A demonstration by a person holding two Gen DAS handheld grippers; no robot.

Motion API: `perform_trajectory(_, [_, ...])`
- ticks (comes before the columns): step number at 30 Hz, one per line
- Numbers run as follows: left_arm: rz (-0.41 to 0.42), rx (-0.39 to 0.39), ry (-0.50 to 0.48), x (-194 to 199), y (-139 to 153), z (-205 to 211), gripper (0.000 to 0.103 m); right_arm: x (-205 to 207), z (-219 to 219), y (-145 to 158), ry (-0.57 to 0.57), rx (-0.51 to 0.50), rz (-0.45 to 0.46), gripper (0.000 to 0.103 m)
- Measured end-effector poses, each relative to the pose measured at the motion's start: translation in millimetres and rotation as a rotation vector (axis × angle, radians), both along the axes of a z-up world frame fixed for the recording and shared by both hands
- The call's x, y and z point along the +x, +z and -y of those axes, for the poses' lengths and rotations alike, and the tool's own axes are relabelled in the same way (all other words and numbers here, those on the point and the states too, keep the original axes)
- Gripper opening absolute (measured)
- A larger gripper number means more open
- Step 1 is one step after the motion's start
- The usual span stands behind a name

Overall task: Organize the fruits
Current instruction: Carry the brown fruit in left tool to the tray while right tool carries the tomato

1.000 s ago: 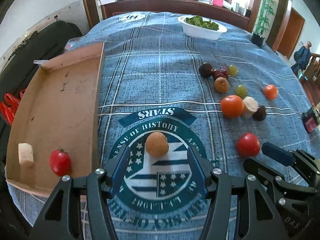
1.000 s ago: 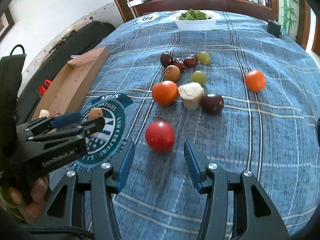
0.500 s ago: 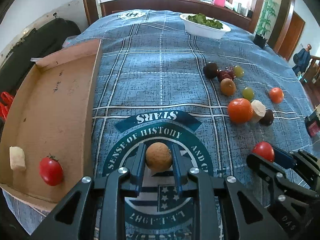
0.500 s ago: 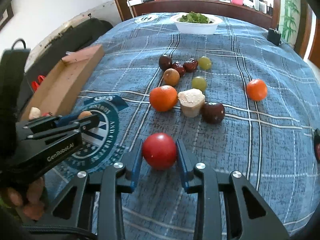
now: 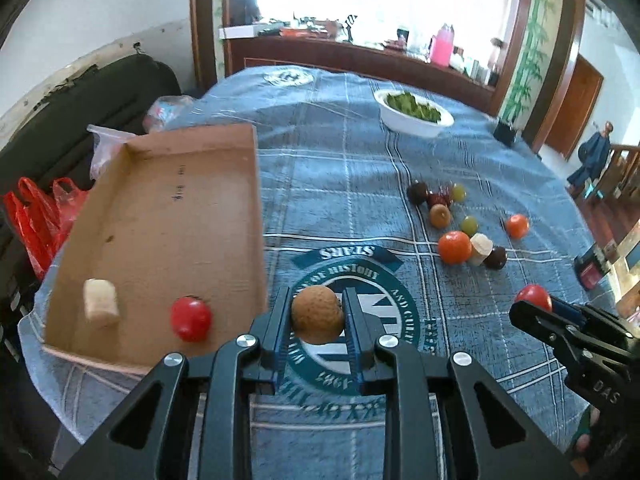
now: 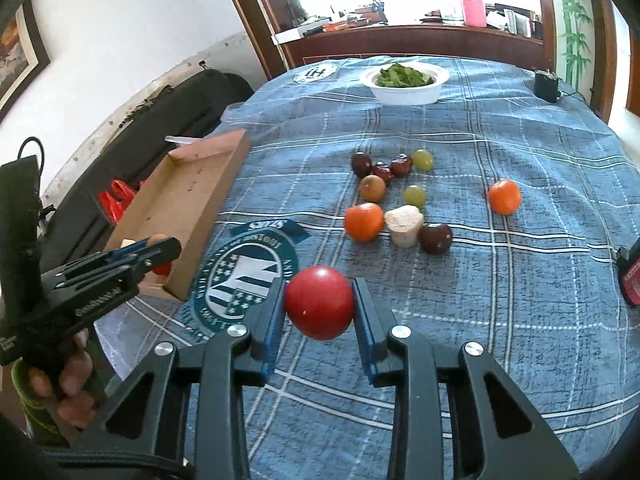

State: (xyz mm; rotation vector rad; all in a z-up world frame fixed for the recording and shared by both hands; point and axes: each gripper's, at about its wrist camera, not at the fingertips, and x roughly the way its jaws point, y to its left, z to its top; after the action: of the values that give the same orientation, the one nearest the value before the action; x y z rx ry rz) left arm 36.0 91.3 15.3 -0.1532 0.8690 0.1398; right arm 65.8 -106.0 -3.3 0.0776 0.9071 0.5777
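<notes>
Now the left gripper (image 5: pixel 316 316) pinches a round, rough-skinned brown fruit (image 5: pixel 317 314) above the blue plaid tablecloth (image 5: pixel 340 184), while the right gripper (image 6: pixel 319 304) clamps a smooth, glossy red tomato (image 6: pixel 319 302).

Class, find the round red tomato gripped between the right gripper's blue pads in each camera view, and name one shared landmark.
Left wrist view: red tomato at far right, behind the right gripper.
Right wrist view: bottom centre, between the pads.
Shared landmark: white bowl of greens.
</notes>
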Motion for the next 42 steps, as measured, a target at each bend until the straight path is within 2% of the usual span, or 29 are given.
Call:
perform_trajectory(9, [0.038,-0.034,0.040,-21,11,-26,0.024,-13,-26,10,0.055,0.008,0.021,0.035])
perform_trajectory(16, [0.032,0.003,0.112,-24,10,-44,0.024,-18,-49,16,0.113,0.010,0.032,0.035])
perform_trajectory(27, [0.027,0.056,0.163,-27,9,-61,0.024,-22,-89,21,0.192,0.004,0.044,0.035])
perform_trajectory(42, [0.007,0.066,0.202,-23,2,-86,0.024,-15,-128,20,0.258,0.009,0.029,0.035])
